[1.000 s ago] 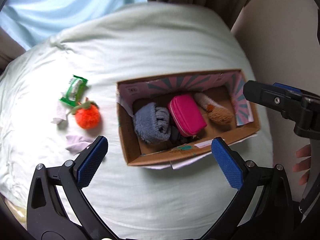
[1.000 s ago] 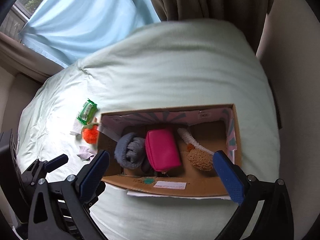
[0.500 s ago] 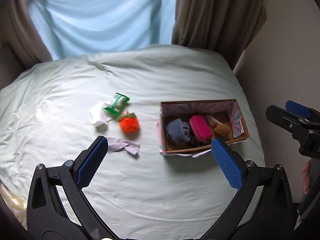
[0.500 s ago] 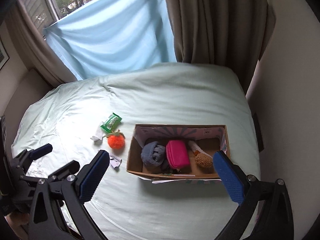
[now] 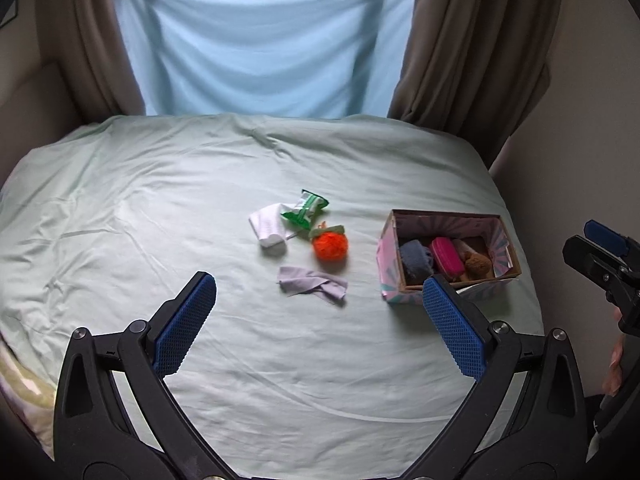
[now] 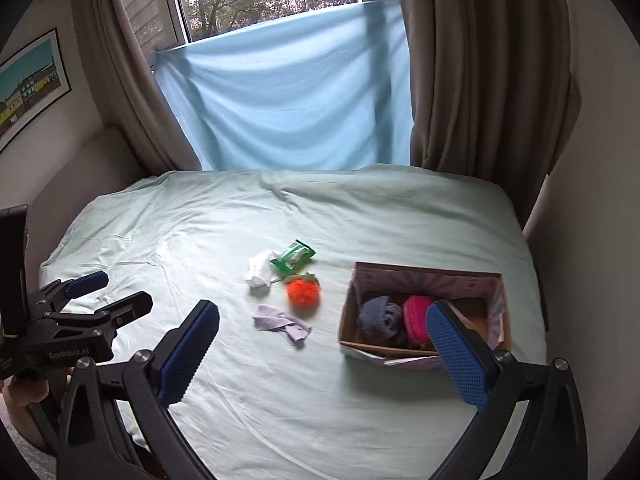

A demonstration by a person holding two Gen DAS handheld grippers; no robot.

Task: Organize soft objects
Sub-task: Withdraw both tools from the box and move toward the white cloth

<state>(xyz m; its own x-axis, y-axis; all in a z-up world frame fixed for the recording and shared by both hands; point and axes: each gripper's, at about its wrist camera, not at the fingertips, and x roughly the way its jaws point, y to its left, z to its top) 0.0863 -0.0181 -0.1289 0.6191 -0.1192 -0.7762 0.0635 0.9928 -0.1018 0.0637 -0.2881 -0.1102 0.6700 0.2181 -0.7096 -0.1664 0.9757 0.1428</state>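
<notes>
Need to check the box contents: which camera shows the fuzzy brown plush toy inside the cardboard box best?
The left wrist view: the fuzzy brown plush toy lies unobstructed in the cardboard box, beside the pink zip pouch. In the right wrist view, that gripper's own blue finger pad hides the toy completely.

The left tool [image 5: 318, 324] is hovering above the bed [image 5: 120, 208] with its blue-padded fingers [image 5: 185, 322] spread wide and gripping nothing. The right tool [image 6: 320, 358] is hanging above the bed's near part, fingers [image 6: 456, 354] likewise parted and empty. A hand [image 6: 24, 396] is holding the left tool's grip.
</notes>
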